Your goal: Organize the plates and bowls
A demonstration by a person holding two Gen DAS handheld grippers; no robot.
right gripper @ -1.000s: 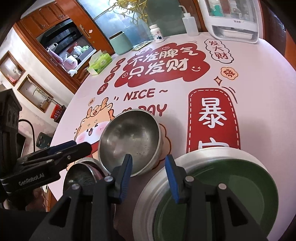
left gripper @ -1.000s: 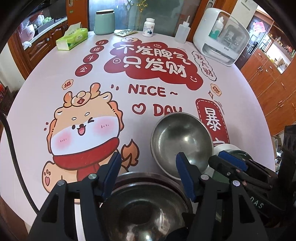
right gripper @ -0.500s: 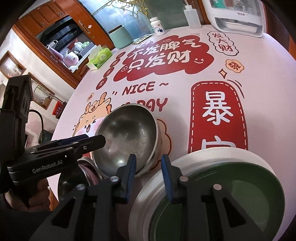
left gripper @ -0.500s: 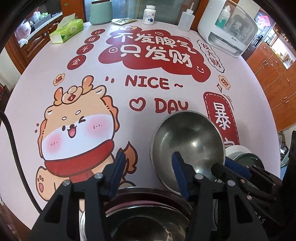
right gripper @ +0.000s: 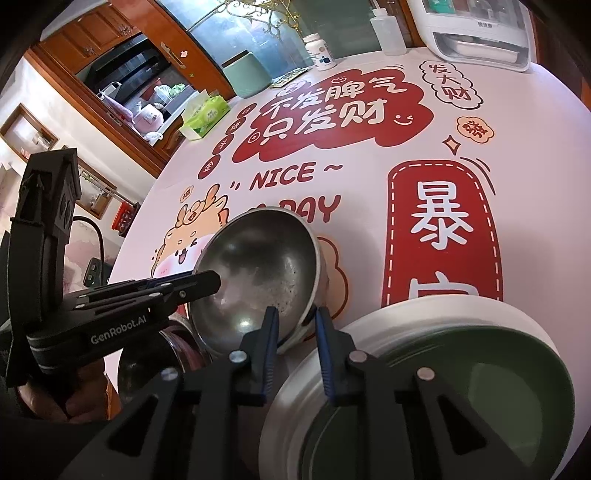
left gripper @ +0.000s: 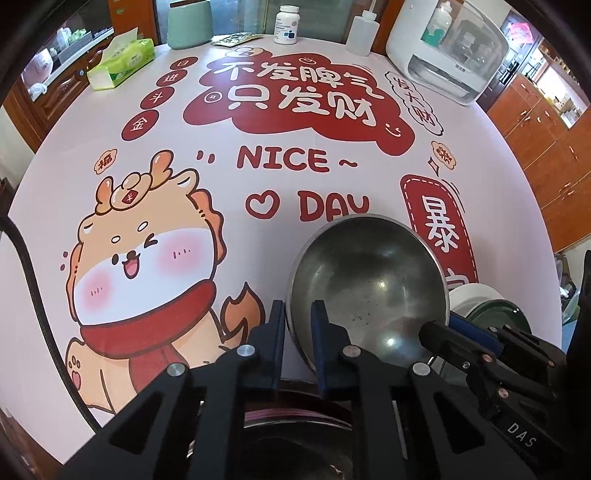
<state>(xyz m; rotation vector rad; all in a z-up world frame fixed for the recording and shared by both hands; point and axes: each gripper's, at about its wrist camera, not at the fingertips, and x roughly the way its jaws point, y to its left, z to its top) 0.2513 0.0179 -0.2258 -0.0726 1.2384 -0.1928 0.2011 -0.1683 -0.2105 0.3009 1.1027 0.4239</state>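
Note:
A steel bowl (left gripper: 369,280) stands tilted on the printed tablecloth, held from both sides. My left gripper (left gripper: 298,332) is shut on its left rim, one finger inside and one outside. In the right wrist view the same bowl (right gripper: 258,273) has its near rim between the fingers of my right gripper (right gripper: 295,328), whose jaws are closing and press on the rim. A green plate (right gripper: 461,376) lies on a white plate (right gripper: 369,321) just right of the bowl. Under the left gripper sits another steel bowl on a dark red plate (left gripper: 295,415).
At the far edge of the round table (left gripper: 55,177) stand a tissue box (left gripper: 122,62), a green canister (left gripper: 190,22), a pill bottle (left gripper: 288,24), a squeeze bottle (left gripper: 360,35) and a white appliance (left gripper: 450,55). Wooden cabinets surround the table.
My left gripper moved off the near stack to the steel bowl's left rim and shut on it. The right jaws narrowed onto the bowl's other rim.

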